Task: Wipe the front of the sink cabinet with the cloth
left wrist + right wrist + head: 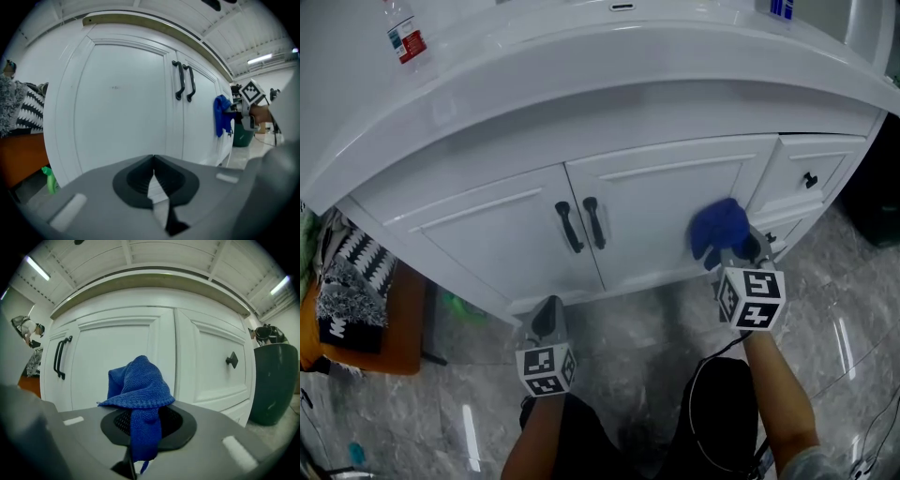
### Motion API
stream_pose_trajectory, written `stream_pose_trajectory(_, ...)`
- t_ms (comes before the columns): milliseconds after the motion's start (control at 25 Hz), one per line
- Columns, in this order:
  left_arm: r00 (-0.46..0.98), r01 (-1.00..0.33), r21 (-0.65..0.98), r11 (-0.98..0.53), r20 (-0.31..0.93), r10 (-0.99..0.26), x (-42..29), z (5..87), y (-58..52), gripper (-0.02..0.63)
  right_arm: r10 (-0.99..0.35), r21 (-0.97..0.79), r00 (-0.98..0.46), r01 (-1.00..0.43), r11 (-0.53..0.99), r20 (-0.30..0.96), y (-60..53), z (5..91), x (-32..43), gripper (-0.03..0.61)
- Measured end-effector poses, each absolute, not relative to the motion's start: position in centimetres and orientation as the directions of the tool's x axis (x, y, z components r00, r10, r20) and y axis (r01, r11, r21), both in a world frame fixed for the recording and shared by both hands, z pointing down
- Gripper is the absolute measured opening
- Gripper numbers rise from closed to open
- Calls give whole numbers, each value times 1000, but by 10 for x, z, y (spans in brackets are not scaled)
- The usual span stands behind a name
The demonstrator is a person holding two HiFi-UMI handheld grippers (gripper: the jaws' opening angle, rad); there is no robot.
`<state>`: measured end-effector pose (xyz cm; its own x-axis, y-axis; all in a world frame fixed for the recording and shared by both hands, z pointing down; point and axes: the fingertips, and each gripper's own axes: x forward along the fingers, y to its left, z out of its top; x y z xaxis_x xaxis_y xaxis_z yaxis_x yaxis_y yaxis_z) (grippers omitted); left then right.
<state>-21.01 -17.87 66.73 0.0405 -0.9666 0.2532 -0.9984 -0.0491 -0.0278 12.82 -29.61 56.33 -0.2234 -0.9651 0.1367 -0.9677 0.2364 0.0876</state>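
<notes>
The right gripper (741, 251) is clenched on the blue cloth (719, 228), which lies against the right cabinet door (666, 202), centre right of the head view. The left gripper (547, 317), jaws together and empty, hangs at lower centre.

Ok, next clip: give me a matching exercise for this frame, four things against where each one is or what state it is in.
Things:
1. blue cloth
2. left gripper
3. bottle
4. drawer knob

Places or states:
A. on the countertop, upper left in the head view
B. shut on nothing, low in front of the left door
C. black, on the drawer right of both doors
D. clamped in the right gripper, at the right door

Pairs: 1-D, 2-B, 3-A, 4-C.
</notes>
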Motion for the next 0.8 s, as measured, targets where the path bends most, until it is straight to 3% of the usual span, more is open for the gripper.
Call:
stream_pose_trajectory(440, 2, -1000, -11, -5, 229, -973, -219, 655, -169, 11, -982, -13, -97, -995, 96, 162, -296, 606, 118, 74)
stream_pose_trajectory(800, -78, -997, -1, 79, 173, -982, -244, 639, -156, 11, -963, -33, -212, -977, 210, 167, -276, 601, 26, 69)
